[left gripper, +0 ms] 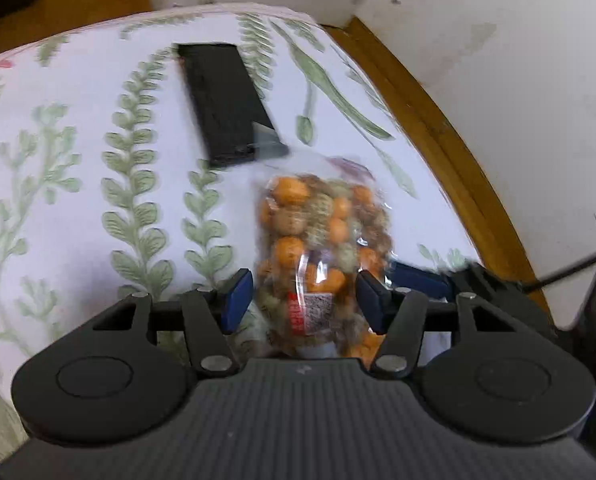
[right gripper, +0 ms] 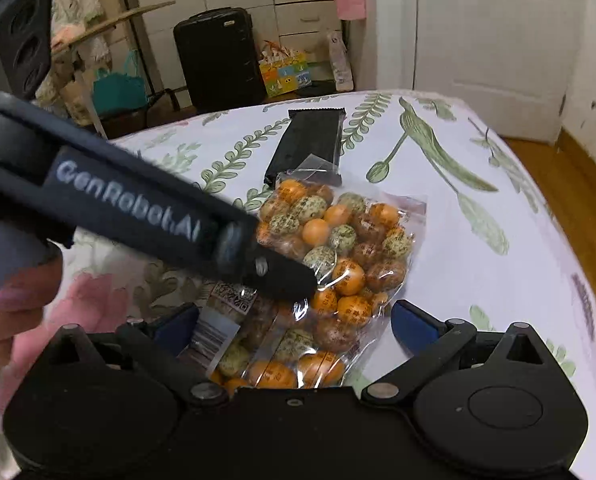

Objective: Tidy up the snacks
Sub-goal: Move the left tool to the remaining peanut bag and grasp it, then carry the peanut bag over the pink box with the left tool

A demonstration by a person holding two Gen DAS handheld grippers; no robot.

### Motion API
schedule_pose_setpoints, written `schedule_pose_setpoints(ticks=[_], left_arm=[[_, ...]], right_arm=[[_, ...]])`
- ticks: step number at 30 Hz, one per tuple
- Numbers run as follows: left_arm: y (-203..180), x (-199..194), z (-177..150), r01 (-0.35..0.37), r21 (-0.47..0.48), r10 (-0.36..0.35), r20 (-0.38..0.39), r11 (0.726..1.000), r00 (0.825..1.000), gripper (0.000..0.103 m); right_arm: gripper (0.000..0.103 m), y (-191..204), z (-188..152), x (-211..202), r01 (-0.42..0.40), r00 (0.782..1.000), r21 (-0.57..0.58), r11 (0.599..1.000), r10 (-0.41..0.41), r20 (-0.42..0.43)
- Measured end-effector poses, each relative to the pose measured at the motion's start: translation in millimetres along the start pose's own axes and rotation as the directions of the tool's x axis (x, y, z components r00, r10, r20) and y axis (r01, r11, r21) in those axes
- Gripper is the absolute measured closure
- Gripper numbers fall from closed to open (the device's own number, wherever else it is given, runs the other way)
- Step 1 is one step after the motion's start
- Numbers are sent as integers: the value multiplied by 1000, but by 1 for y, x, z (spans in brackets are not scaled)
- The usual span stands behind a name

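Clear bag of round snacks (right gripper: 338,248) lies on the leaf-print cloth (left gripper: 98,120), between both tools.

Left gripper (left gripper: 304,300): blue pads at each side of the bag's near end, partly closed, apparently pinching it.

Right gripper (right gripper: 294,326): jaws wide, nothing pressed; bag's near end sits between them.

Handling, judged: light, floppy film, slippery, contents shift. Best taken at the sealed end.

Long axis runs away from the grippers toward the dark wrapped bar (left gripper: 226,104) just beyond.

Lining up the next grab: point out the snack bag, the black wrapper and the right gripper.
snack bag (right gripper: 350,240), right wrist view, on the clear film.
black wrapper (left gripper: 222,100), left wrist view, mid-face.
right gripper (right gripper: 294,322), right wrist view, between fingertips.
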State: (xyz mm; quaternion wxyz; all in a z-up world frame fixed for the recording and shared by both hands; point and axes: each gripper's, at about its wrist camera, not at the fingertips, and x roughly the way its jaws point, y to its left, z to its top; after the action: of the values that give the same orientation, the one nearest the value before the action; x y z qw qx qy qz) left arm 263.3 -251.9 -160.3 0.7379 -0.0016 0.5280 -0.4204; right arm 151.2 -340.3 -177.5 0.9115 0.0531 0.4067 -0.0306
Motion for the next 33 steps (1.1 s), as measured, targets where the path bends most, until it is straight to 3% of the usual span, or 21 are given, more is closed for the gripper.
schedule_pose_setpoints(ticks=[2, 3, 6, 11, 22, 27, 33], left_arm=[[-6, -1, -3, -20, 50, 20, -1, 999, 1000, 49], [-9, -2, -5, -27, 57, 27, -8, 998, 1000, 49], [-18, -3, -11, -47, 72, 48, -12, 996, 999, 49], [-26, -11, -22, -81, 41, 82, -32, 996, 996, 49], [-53, -69, -65, -161, -13, 160, -44, 987, 986, 44], [-60, -110, -84, -176, -49, 176, 11, 983, 984, 44], [-65, -161, -106, -197, -51, 199, 47, 979, 979, 44]], right_arm=[[3, 3, 0, 1, 20, 1000, -34, 999, -20, 6], [10, 3, 0, 0, 34, 999, -42, 999, -33, 13], [14, 2, 1, -8, 16, 1000, -37, 999, -15, 13], [15, 12, -10, -25, 8, 1000, -49, 999, -7, 14], [15, 52, -27, -80, -54, 999, -7, 998, 54, -3], [14, 72, -27, -110, -84, 996, -3, 996, 84, 19], [11, 95, -25, -140, -187, 981, -34, 982, 188, 41]])
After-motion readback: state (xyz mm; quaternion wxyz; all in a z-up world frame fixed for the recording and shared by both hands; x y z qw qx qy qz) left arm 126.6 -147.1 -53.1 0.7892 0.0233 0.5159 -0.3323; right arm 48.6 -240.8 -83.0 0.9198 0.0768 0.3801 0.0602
